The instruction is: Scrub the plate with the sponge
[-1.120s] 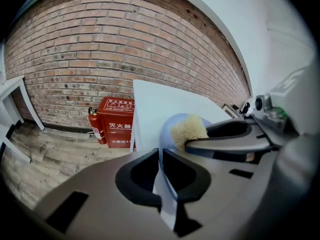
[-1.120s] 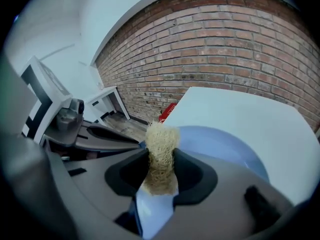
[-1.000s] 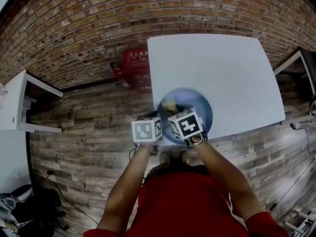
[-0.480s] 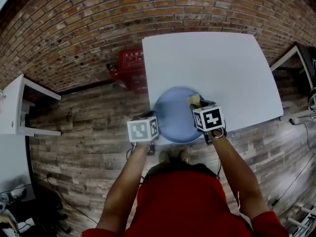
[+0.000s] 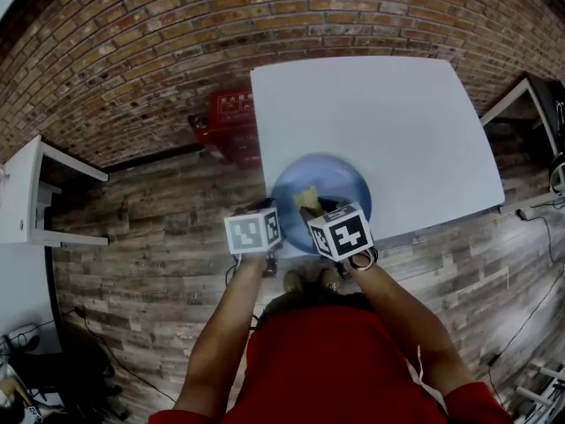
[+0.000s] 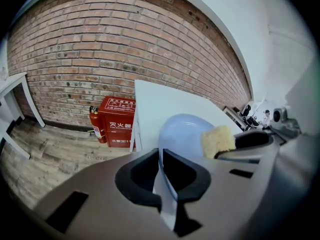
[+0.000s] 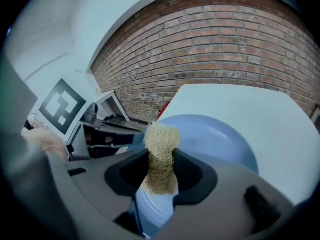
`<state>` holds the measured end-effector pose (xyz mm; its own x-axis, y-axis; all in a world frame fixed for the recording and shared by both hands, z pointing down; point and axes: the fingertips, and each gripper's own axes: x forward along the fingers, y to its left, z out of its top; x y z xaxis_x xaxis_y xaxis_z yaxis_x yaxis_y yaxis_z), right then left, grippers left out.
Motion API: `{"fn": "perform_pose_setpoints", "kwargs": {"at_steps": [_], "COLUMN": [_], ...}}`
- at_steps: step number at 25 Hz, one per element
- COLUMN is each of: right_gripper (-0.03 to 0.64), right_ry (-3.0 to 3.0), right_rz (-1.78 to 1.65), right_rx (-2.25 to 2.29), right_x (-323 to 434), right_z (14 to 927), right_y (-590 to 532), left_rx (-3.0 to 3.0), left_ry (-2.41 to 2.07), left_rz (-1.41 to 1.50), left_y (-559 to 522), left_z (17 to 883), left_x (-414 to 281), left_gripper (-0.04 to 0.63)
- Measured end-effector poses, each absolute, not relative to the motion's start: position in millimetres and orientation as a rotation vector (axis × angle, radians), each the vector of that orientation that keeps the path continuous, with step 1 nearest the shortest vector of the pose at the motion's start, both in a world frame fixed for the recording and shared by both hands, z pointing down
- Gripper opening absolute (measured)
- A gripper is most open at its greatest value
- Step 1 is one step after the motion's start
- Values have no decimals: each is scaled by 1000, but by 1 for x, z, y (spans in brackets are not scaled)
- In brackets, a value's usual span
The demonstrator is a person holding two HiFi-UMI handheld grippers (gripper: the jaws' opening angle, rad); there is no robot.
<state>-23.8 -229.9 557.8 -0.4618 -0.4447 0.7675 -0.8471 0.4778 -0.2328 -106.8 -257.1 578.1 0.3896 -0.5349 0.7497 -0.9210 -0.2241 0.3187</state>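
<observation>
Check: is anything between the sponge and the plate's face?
Nothing visible. The yellow fibrous sponge, clamped in the right gripper, is directly over the round blue plate. The left gripper pinches the plate's rim, off to the sponge's side.

Both bare forearms (image 5: 231, 312) reach forward from the body, with the 2 claws close together. The left claw (image 6: 161, 170) pinches the rim of the plate (image 6: 182, 134) edge-on (jaws nearly together). The right claw (image 7: 161, 171) clamps the sponge (image 7: 161, 144), whose tip protrudes past the jaws.

Table (image 5: 397, 122) far side free; plate (image 5: 342, 180) blocks nr edge.
</observation>
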Motion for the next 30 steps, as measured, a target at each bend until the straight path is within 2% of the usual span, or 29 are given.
{"fn": "perform_pose_setpoints", "kwargs": {"at_steps": [4,8,23,27,30], "right_gripper": [153,153,153,153,153], "right_ry": [-2104,-2090,-1879,-1880,-1946], "right_rz": [823,801,790,801,801], "right_rx": [975,961,1214,1222,1167], "right_x": [-56,-58,81,83,55], "right_z": [569,573,573,571,564], "right_y": [-216,-215,-232,-228,-220], "left_rx": [1891,1889,1894,1892,1891], "left_ry": [-1254,-1256,-1259,-1262,-1265], "left_rz": [642,645,651,649,646], "left_y": [-257,-257,-257,-257,-257], "left_z": [578,578,580,579,580], "left_x": [-106,-106,-107,-106,-107], "left_gripper": [37,37,37,37,37]}}
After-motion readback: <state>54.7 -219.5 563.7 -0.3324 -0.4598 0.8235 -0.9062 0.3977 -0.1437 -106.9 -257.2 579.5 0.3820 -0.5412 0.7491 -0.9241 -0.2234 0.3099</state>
